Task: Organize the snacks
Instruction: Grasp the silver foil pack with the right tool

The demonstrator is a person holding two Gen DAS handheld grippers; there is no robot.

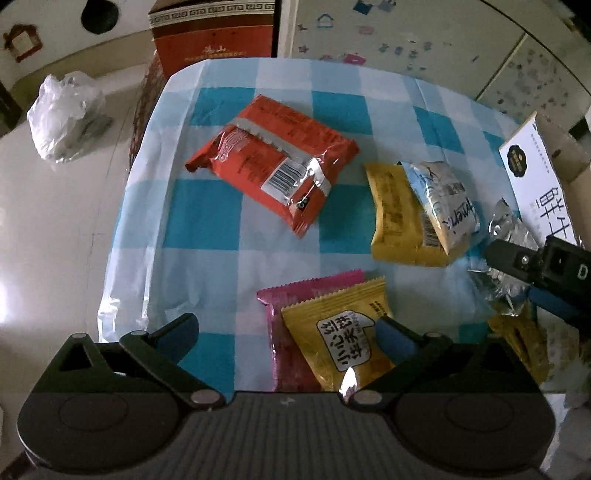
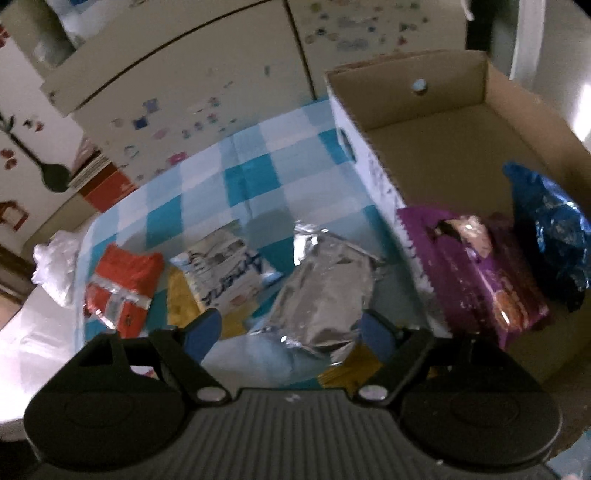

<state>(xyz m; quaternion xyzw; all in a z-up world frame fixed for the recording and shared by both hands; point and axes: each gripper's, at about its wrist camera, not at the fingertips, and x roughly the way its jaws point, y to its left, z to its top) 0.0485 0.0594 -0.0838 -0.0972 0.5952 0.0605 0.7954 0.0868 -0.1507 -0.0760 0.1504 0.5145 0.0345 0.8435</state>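
Observation:
Snack packets lie on a blue-checked cloth (image 1: 207, 206). In the left wrist view I see a large red packet (image 1: 273, 162), a yellow packet (image 1: 395, 218) with a white-blue packet (image 1: 443, 203) on it, and a pink packet (image 1: 291, 354) under a yellow one (image 1: 343, 347). My left gripper (image 1: 288, 336) is open above that yellow one. My right gripper (image 2: 291, 332) is open around a silver foil packet (image 2: 325, 291), also seen in the left wrist view (image 1: 509, 258). A cardboard box (image 2: 436, 144) at right holds a purple packet (image 2: 476, 269) and a blue one (image 2: 550, 229).
A red carton (image 1: 214, 33) stands behind the table. A clear plastic bag (image 1: 62, 114) lies on the white surface at left. A cabinet with stickers (image 2: 221, 96) is behind the table. Another yellow packet (image 1: 521, 343) lies near the box.

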